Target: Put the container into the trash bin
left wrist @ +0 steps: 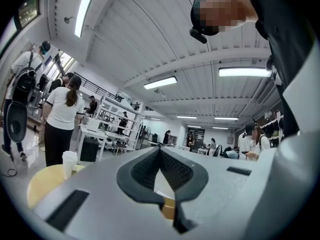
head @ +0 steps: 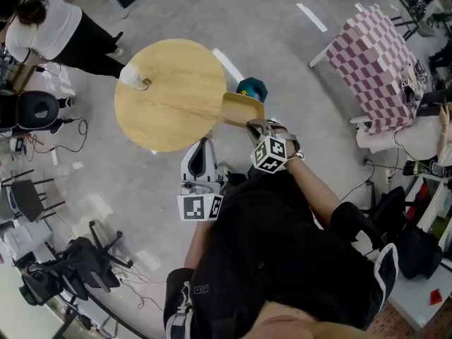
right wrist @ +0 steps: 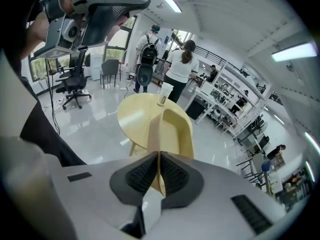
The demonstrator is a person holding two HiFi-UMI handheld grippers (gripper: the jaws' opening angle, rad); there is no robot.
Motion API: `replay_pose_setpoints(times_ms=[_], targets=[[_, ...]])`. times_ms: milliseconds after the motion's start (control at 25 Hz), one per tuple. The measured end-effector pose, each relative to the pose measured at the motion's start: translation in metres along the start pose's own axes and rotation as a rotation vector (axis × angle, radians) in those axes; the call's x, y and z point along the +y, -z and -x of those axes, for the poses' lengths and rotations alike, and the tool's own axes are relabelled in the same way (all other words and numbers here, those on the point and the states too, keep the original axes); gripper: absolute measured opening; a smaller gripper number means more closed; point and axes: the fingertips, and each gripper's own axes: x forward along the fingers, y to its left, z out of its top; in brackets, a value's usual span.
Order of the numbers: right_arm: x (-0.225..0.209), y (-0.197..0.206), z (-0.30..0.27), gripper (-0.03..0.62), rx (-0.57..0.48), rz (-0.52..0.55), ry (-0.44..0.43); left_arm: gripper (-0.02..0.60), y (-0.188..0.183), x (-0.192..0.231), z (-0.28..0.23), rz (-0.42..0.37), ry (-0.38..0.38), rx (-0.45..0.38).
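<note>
A tan open container (head: 242, 109) hangs over the right edge of the round wooden table (head: 169, 94), with my right gripper (head: 251, 124) shut on its near wall. In the right gripper view the pads pinch the container's (right wrist: 175, 129) thin wall, tilted down toward the table (right wrist: 137, 116). A teal trash bin (head: 253, 88) stands on the floor just beyond the container, partly hidden by it. My left gripper (head: 203, 143) is at the table's near edge, level, its pads (left wrist: 145, 171) together with nothing between them.
A white lidded cup (head: 132, 76) stands on the table's far left. A pink checkered table (head: 381, 62) is at the right. Office chairs (head: 78, 260) and cables lie on the floor at the left. A person (head: 56, 27) stands beyond the table.
</note>
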Motion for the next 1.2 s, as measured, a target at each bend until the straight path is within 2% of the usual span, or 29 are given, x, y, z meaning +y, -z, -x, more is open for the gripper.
replay_pose_setpoints(times_ms=[200, 480, 640, 920, 1200], targets=[[-0.029, 0.049, 0.025, 0.038, 0.007, -0.046, 0.022, 0.008, 0.008, -0.050, -0.039, -0.020, 0.042, 0.021], [-0.060, 0.122, 0.043, 0.038, -0.002, -0.078, 0.026, 0.008, 0.034, -0.125, -0.084, -0.039, 0.069, 0.043], [-0.076, 0.150, 0.049, 0.038, -0.008, -0.085, 0.031, 0.008, 0.045, -0.153, -0.101, -0.051, 0.070, 0.043], [-0.104, 0.169, 0.044, 0.038, -0.008, -0.121, 0.035, 0.008, 0.053, -0.170, -0.137, -0.058, 0.095, 0.066], [-0.144, 0.169, 0.009, 0.038, 0.017, -0.157, 0.045, 0.008, 0.057, -0.150, -0.195, -0.059, 0.141, 0.070]])
